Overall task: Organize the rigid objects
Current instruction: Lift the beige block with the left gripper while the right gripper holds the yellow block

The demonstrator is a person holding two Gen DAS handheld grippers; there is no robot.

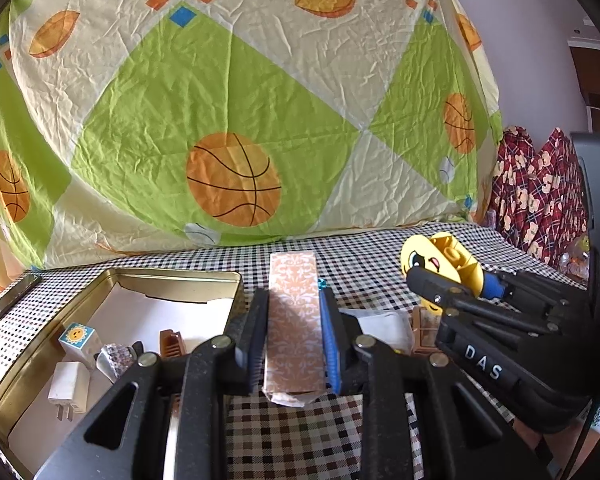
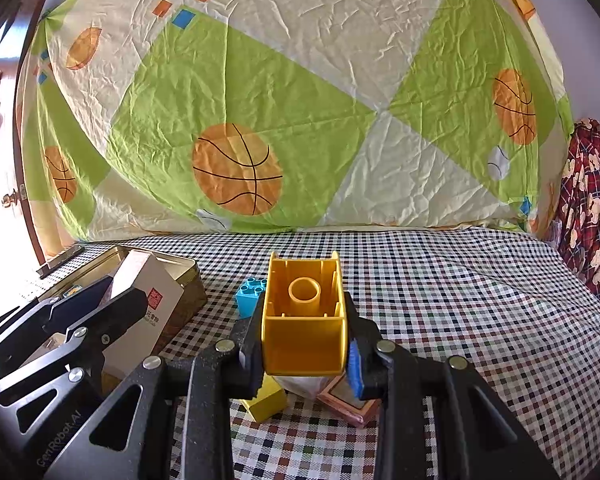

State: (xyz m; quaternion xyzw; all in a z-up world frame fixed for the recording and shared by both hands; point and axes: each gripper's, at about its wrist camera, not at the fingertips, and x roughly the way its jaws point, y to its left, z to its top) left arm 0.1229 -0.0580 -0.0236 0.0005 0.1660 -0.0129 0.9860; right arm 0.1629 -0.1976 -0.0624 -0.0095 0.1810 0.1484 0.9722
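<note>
left wrist view: sits just behind the left gripper (image 1: 294,332), low over the checked cloth (image 1: 364,268), facing the far basketball sheet (image 1: 236,120); open tin (image 1: 204,280) near left.
right wrist view: just behind the right gripper (image 2: 304,340), same facing, further right; tin (image 2: 188,280) left.
shared: sheet, cloth, tin; each view catches the other gripper.

The right claw (image 2: 304,354) grips a hollow yellow toy brick (image 2: 304,320), underside facing the camera, above the checked bench (image 2: 460,300). A blue brick (image 2: 247,296) sits just behind. Left, the other claw (image 2: 100,312) holds what looks like a white box (image 2: 156,296) over a gold tin (image 2: 188,280).
</note>
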